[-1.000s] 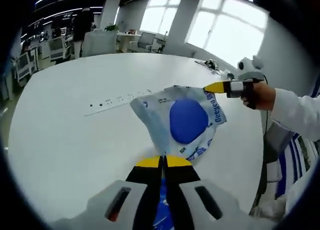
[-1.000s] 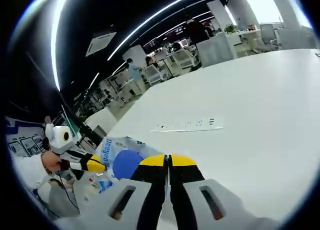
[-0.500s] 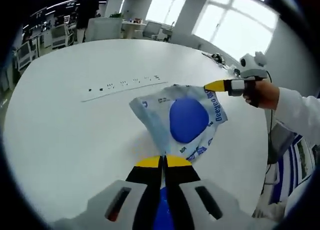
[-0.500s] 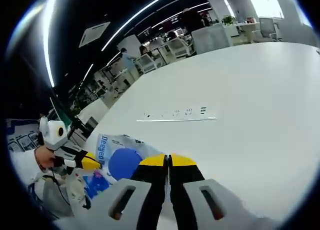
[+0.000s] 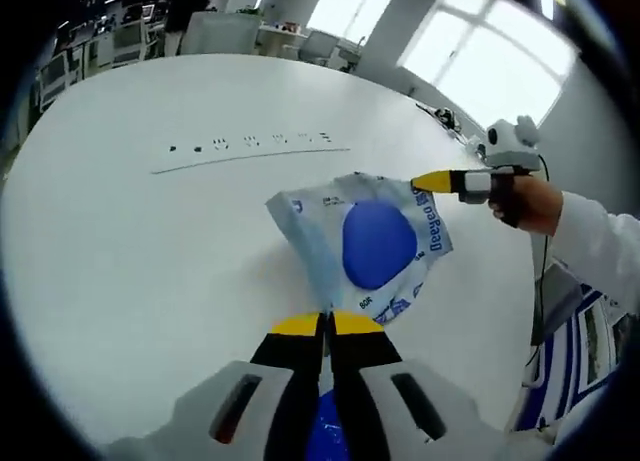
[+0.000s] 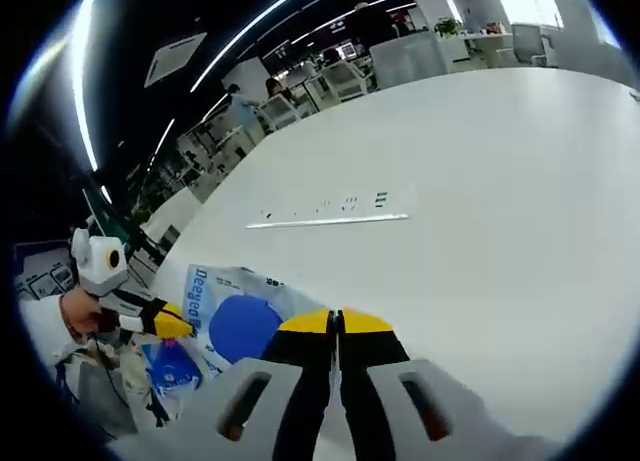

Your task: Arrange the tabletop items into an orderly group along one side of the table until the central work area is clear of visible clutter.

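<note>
A crinkled white plastic bag (image 5: 375, 243) with a large blue disc and blue lettering hangs stretched just above the white table (image 5: 130, 241). My left gripper (image 5: 327, 325) is shut on the bag's near edge, and more blue bag hangs under its jaws. My right gripper (image 5: 422, 181), yellow-tipped and held by a hand, comes in from the right and is shut on the bag's far corner. In the right gripper view, my right gripper (image 6: 337, 321) pinches the bag (image 6: 240, 321). There my left gripper (image 6: 178, 324) grips the bag's other end at the left.
A flush strip of power sockets (image 5: 250, 146) (image 6: 330, 211) runs across the table's middle. Small dark items lie at the far table edge (image 5: 437, 118). Office desks and chairs (image 6: 400, 61) stand beyond. A white sleeve (image 5: 600, 256) is at the right.
Both grippers keep their hold on the bag. Both views have tilted slightly, so more of the tabletop shows; the bag stays stretched between the grippers.
</note>
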Motion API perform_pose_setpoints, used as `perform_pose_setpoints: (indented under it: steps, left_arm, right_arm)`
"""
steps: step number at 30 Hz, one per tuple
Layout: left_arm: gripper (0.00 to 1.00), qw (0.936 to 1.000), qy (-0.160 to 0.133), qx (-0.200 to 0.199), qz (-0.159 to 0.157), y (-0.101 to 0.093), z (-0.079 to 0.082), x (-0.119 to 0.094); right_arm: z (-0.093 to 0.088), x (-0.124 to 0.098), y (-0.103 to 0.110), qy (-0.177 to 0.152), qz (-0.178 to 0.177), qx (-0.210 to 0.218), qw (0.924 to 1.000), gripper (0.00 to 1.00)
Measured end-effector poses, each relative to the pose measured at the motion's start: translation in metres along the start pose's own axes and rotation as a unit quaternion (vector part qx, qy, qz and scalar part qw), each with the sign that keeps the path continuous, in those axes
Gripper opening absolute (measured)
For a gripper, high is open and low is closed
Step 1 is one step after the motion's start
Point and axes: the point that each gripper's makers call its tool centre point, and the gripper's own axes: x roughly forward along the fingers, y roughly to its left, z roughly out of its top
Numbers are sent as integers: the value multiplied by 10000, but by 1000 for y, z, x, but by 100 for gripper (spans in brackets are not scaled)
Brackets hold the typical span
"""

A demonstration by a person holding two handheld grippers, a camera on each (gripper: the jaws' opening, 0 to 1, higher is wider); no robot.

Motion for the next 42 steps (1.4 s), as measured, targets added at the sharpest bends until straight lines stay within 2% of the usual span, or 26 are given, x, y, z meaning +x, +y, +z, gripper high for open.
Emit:
perform_pose_setpoints:
  steps: [3, 6, 13, 19, 22, 36, 42]
  left_arm:
    - [0, 10000, 13, -19, -12, 0, 0, 5]
    - [0, 10000, 77, -56, 2, 2, -2, 8]
    - [0, 9998, 159, -89, 76, 10, -7, 13]
    - [0, 9998, 120, -103, 94, 11, -5, 13]
    - [1, 9998, 116, -106, 104, 12, -5, 13]
    - [6, 9999, 41, 0, 159, 11, -2, 8]
    - [11, 9999, -19, 14, 144, 10, 1, 6]
  right_arm:
    - [1, 6, -15, 75, -73, 4, 9999, 0]
    - [1, 9, -19, 87, -61, 17, 9999, 0]
    - [0, 15, -23, 76, -74, 65, 9999, 0]
    - [-2, 18, -29, 81, -107, 109, 9999, 0]
    - [-4, 17, -24, 80, -116, 68, 9999, 1]
    - [-5, 17, -29, -2, -237, 25, 9997, 4]
    - [-4, 8, -19, -108, -281, 38, 9995, 9]
